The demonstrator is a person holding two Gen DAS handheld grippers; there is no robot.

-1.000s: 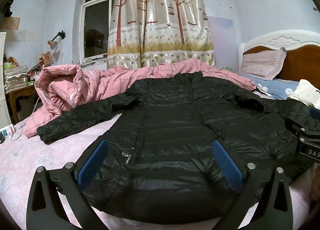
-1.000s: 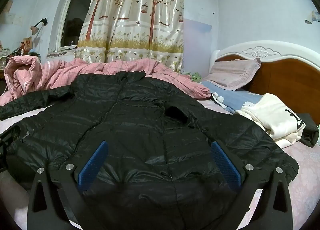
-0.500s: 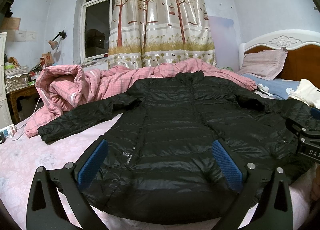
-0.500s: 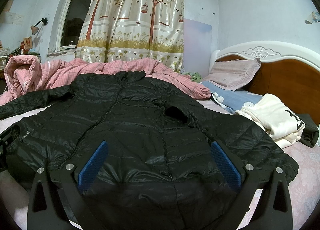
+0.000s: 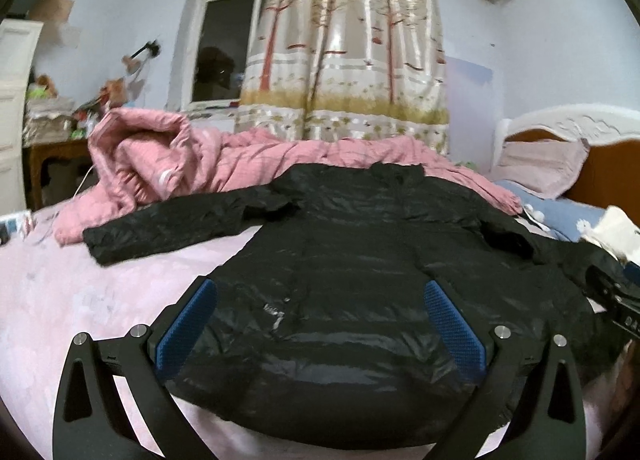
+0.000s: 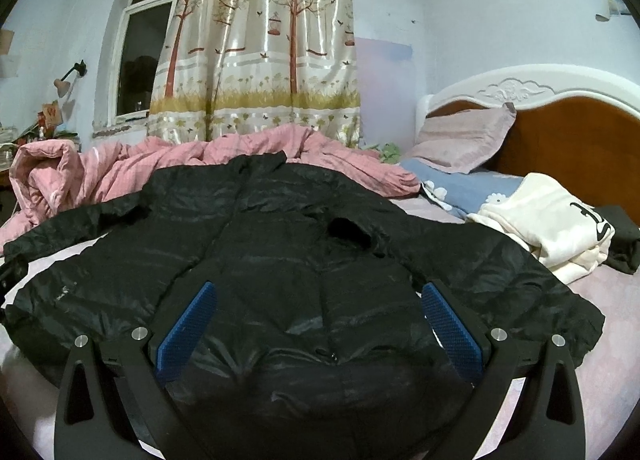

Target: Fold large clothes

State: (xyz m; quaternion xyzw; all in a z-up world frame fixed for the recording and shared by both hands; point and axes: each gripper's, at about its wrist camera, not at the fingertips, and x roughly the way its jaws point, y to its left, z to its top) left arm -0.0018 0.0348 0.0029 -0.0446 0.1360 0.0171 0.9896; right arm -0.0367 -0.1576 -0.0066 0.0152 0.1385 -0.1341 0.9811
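A black puffer jacket [image 5: 352, 284] lay spread flat on the pink bed sheet [image 5: 80, 300], collar toward 12 o'clock and hem toward 6 o'clock; one sleeve [image 5: 172, 223] stretched out toward 9 o'clock in the left wrist view, and the other sleeve [image 6: 520, 292] ran toward 3 o'clock in the right wrist view, its cuff lying on the sheet; the left gripper [image 5: 320, 316] hung above the hem with its jaws spread wide, nothing between the blue pads [image 5: 186, 330]; the right gripper [image 6: 318, 316] was likewise wide apart over the lower jacket, empty, with blue pads [image 6: 452, 330] showing on either side; whether either tool touched the fabric could not be told; a rumpled pink quilt [image 5: 168, 171] lay just beyond the collar, from 10 to 1 o'clock; a tree-print curtain [image 6: 260, 43] hung at 12 o'clock beside a dark window [image 6: 140, 55]; toward 2 o'clock a pink pillow [image 6: 464, 135] leaned on the wooden headboard [image 6: 568, 139], and a cream garment [image 6: 552, 219] lay at 3 o'clock, near the sleeve
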